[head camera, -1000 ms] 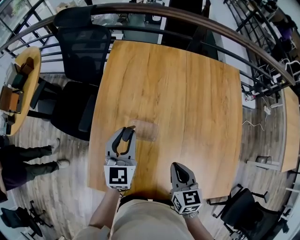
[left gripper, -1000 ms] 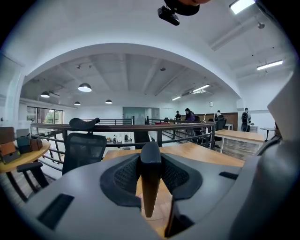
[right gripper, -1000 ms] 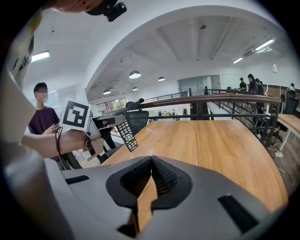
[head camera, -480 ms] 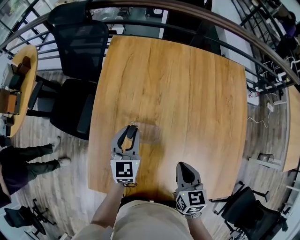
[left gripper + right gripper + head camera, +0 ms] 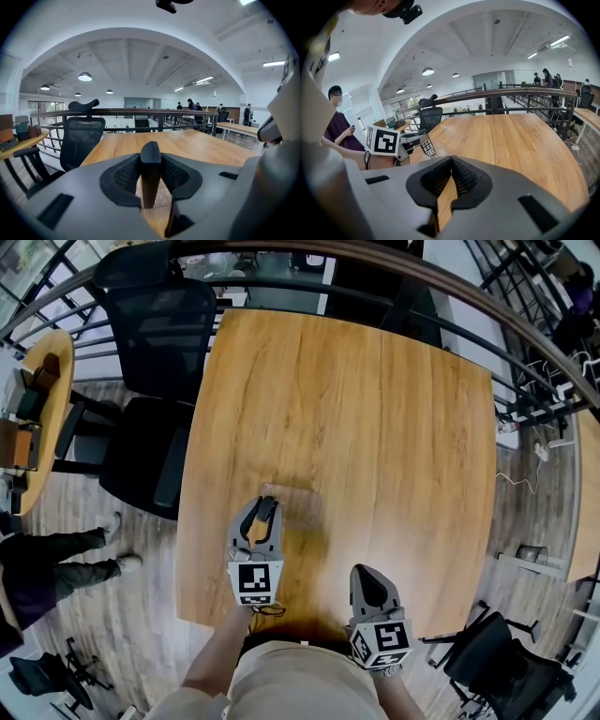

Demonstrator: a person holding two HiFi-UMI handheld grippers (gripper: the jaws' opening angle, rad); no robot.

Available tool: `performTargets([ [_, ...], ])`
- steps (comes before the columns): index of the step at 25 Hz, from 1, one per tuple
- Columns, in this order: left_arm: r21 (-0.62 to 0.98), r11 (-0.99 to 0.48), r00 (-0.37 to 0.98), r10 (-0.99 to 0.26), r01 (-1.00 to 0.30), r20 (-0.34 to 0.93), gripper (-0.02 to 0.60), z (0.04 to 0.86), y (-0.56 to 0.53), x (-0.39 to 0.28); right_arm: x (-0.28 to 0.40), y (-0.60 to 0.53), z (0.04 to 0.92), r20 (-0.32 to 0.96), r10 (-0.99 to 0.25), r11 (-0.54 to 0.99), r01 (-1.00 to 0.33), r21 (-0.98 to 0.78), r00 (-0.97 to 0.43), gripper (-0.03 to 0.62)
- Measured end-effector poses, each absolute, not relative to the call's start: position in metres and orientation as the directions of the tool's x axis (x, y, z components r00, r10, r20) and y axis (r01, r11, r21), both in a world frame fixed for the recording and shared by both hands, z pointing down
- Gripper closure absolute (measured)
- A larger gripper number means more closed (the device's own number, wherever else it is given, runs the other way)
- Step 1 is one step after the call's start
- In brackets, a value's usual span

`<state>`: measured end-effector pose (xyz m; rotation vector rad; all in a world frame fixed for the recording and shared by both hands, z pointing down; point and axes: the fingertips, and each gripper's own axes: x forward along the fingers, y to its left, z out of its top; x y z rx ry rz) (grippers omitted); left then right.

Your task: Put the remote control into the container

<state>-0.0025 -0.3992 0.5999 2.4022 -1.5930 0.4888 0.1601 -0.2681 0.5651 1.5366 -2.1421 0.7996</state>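
Remote control being held by the left gripper at the container's near edge

The remote control (image 5: pixel 265 518) is being clamped in the left gripper (image 5: pixel 262 510), long axis pointing far. The clear container (image 5: pixel 298 504) is lying just beyond, slightly right, on the table (image 5: pixel 394 427). The right gripper (image 5: pixel 362 576), closed on nothing, is being held farther off. Buttons are being shown only in the right gripper view.

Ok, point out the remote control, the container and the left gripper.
remote control (image 5: pixel 427 147), right gripper view, on its button face.
container (image 5: pixel 302 504), head view, on its clear right part.
left gripper (image 5: pixel 263 507), head view, between its fingertips.
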Motion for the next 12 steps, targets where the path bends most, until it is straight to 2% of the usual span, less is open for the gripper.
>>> performTargets([
  [12, -0.068, -0.369, 0.328, -0.885, -0.927, 0.331, 0.459, 0.576, -0.395, -0.017, 0.149, -0.264, 0.555, 0.588, -0.732, 0.265, -0.939, -0.221, -0.345, 0.576],
])
